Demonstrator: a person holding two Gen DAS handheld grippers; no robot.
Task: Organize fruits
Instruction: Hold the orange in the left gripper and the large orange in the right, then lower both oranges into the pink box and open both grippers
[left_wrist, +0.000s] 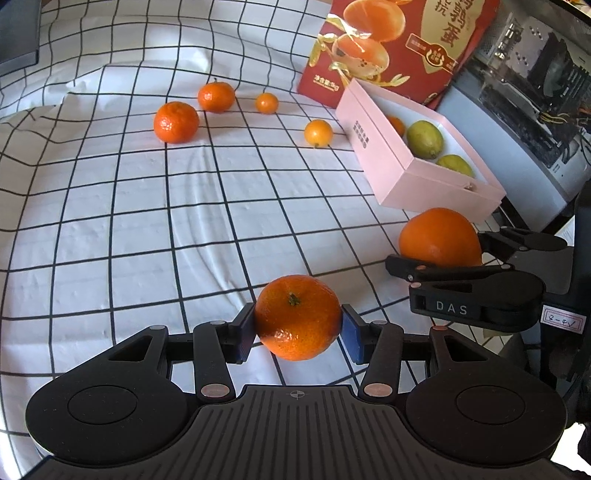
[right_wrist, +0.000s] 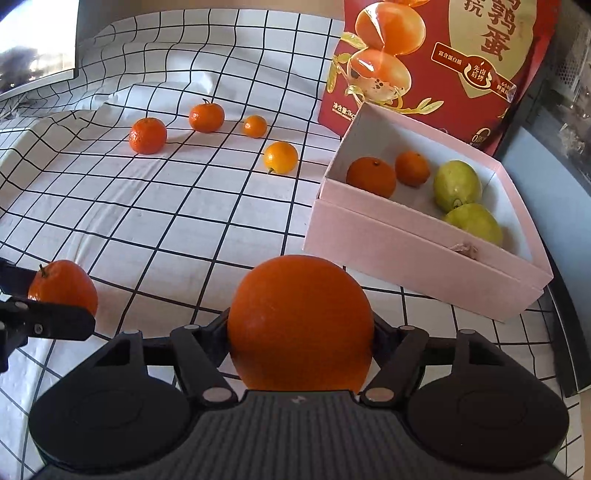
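Both grippers, left gripper (left_wrist: 297, 325) and right gripper (right_wrist: 300, 332), clamp fruit, mandarin (left_wrist: 297, 317) stem seemingly upward.

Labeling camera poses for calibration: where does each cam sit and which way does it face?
Left wrist: sits behind the left claw, facing forward over the checked cloth toward the pink box; its own fingers clamp a mandarin, and the right claw shows.
Right wrist: behind the right claw clamping a large orange, facing the box.
Shared: both held fruits, box, four loose fruits.

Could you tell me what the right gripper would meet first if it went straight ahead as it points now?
Probably the near wall of the pink cardboard box, though depth is unclear; the right gripper already holds a large smooth orange.
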